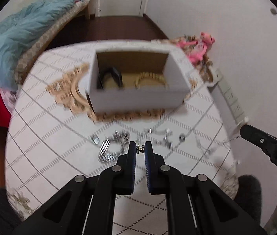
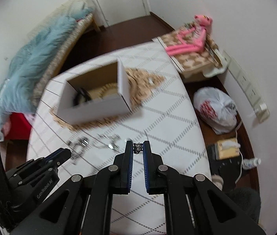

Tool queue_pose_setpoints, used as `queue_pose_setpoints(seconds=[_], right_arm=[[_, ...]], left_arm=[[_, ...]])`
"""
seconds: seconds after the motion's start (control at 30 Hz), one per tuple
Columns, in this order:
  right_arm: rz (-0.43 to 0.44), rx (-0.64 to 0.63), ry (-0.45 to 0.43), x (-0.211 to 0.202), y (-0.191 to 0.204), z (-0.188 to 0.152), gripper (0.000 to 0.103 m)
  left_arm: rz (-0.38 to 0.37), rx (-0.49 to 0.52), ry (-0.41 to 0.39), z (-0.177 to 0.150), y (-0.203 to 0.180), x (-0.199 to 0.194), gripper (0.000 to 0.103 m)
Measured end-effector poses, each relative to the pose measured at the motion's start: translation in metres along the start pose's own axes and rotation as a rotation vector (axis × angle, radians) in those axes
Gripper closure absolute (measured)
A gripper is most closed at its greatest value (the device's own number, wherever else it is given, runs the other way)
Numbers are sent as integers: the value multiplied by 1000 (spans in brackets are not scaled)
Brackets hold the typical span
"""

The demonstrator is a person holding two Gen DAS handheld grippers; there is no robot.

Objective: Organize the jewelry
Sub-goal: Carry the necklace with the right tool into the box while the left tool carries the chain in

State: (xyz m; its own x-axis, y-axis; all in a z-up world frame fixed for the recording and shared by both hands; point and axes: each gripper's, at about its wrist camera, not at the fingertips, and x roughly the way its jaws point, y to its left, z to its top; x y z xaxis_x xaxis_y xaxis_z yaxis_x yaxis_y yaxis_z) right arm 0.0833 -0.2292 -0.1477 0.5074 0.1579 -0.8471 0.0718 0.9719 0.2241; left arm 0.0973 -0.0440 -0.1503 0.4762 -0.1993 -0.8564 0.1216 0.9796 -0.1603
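A white cardboard box point(image 1: 138, 96) stands open on a beige mat on the white patterned table point(image 1: 46, 156). Inside lie a black bracelet point(image 1: 111, 76) and a beige beaded bracelet point(image 1: 151, 79). Several silver jewelry pieces point(image 1: 114, 146) lie scattered in front of the box. My left gripper point(image 1: 140, 149) is shut on a small silver jewelry piece above them. My right gripper point(image 2: 138, 147) is shut on a small silver jewelry piece point(image 2: 137, 146) over the table. The box point(image 2: 97, 109) and the loose silver pieces point(image 2: 107, 141) also show in the right wrist view, with the left gripper point(image 2: 64, 154) at lower left.
A bed with a blue blanket point(image 1: 20, 39) lies left of the table. A pink plush toy point(image 2: 193, 37) sits on a small stand at the back right. A white plastic bag point(image 2: 216, 109), a tissue box point(image 2: 226, 148) and a wall power strip point(image 1: 230, 98) are on the right.
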Motion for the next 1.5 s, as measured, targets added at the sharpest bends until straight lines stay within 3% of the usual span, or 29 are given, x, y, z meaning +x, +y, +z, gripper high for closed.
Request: queue_pose_setpoints(seconds=[0.27,0.43,0.73,0.93,1.13,1.17,1.23,1.27,1.3,1.33,1.37,1.43,1.47,1.5], right_arm=[[104,-52,-95,-37,31,64,93],[133,-101,-111,-35,58,111,93],[112,-113,68,55,74,167,93],[75,-138,159,104,77,170,93],[80,-146,231,131,77,173,92],[83,-146,249,136,77,172,92],[65,-154,260,139,77,171,90],[57,-161,266,140,77,169,82],[58,-162,269,141,76,168,69],[49,-165,269,140,76,167,62],[44,-166,268,140,75,166,48],[35,-167,264,139,73,164,40],[19,-172,262,138,73,163,39],[5,-176,258,137,73,161,31]], left_arm=[[-9,-10,-110,70,19,-33,97],[-20,-11,-119,112,28,-28,97],[-47,-21,4,142,43,26,97],[-81,-46,95,151,49,61,96],[-44,-56,141,164,52,76,92],[-20,-52,137,165,53,76,86],[8,-48,128,167,56,75,63],[31,-56,120,167,59,73,41],[41,-66,106,166,63,70,33],[53,-72,93,165,66,68,33],[76,-79,88,164,69,66,33],[105,-82,85,162,74,64,30],[123,-81,76,160,76,62,23],[147,-77,65,157,77,59,13]])
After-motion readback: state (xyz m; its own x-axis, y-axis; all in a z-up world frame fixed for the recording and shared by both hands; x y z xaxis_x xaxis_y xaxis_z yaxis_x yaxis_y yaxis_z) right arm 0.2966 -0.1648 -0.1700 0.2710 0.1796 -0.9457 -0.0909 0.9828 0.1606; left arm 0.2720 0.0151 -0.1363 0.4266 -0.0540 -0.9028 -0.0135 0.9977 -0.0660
